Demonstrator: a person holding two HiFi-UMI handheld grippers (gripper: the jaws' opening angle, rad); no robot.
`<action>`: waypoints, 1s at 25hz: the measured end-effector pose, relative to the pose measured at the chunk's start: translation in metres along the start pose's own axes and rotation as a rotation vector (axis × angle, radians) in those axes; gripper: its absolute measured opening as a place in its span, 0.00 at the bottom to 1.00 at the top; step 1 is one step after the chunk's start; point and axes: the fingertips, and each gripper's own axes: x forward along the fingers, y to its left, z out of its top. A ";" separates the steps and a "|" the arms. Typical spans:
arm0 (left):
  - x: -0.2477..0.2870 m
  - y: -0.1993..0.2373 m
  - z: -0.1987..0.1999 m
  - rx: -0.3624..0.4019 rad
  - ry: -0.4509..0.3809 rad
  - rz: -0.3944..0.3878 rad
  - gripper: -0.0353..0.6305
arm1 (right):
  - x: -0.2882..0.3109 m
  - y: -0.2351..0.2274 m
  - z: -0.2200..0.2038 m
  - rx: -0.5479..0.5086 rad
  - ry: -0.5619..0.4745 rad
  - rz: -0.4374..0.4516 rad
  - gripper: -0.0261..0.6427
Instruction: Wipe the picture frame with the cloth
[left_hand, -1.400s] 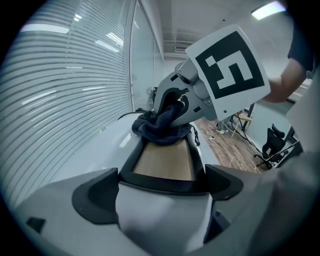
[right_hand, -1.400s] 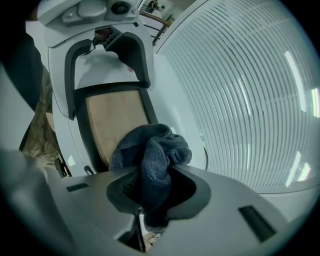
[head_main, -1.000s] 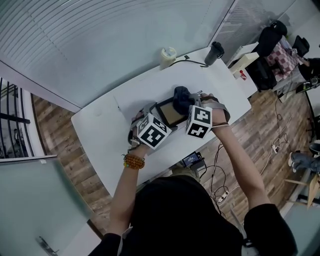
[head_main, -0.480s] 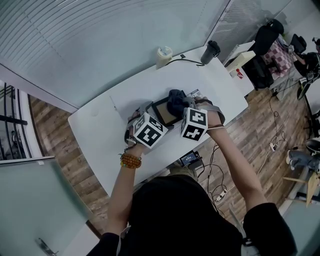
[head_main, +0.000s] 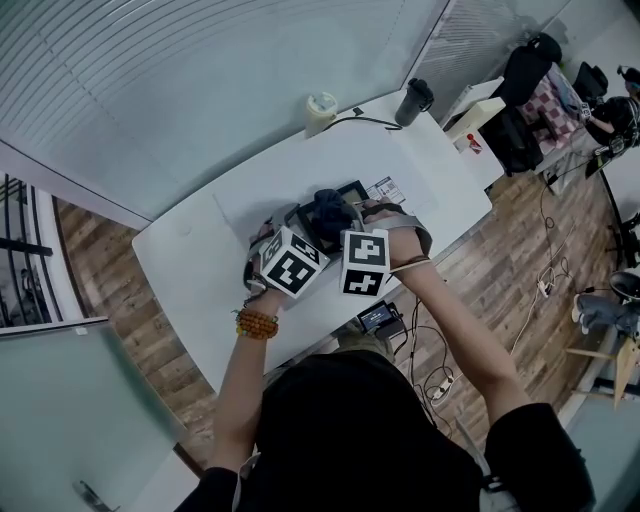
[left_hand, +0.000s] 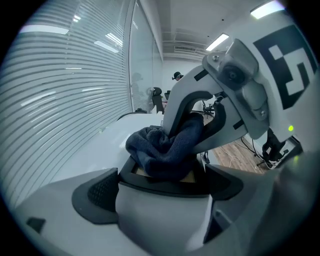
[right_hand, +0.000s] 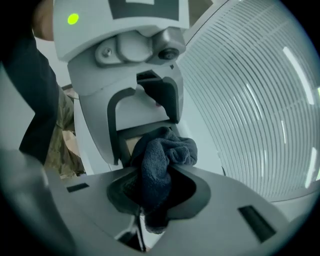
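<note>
A black picture frame (head_main: 353, 190) with a tan inner panel lies tilted on the white table (head_main: 200, 260). My left gripper (head_main: 287, 232) is shut on its near edge; in the left gripper view the frame's black rim (left_hand: 160, 181) spans the gap between the two pads of that gripper (left_hand: 162, 189). A dark blue cloth (head_main: 328, 208) is bunched on the frame's face. My right gripper (head_main: 342, 222) is shut on the cloth, whose folds (right_hand: 160, 155) bulge out past the right gripper (right_hand: 152, 192) onto the frame (right_hand: 131, 142). The cloth (left_hand: 165, 150) hides most of the panel.
A pale cup (head_main: 320, 108), a dark tumbler (head_main: 413, 100) and a black cable (head_main: 372, 122) stand at the table's far edge. A small printed card (head_main: 383, 188) lies just right of the frame. A screen device (head_main: 380, 318) sits below the near edge.
The right gripper has slid the cloth leftward across the frame, from its right end toward the middle, uncovering the frame's right corner. The left gripper has kept its hold.
</note>
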 end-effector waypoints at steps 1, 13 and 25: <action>0.000 0.000 0.000 0.000 0.001 0.000 0.88 | -0.002 0.003 0.009 0.023 -0.043 0.024 0.12; 0.002 0.000 -0.002 0.004 -0.006 0.002 0.88 | -0.008 0.007 0.033 0.114 -0.321 0.148 0.13; 0.003 -0.004 -0.001 -0.004 -0.004 0.002 0.88 | -0.057 -0.040 -0.021 0.217 -0.556 0.039 0.17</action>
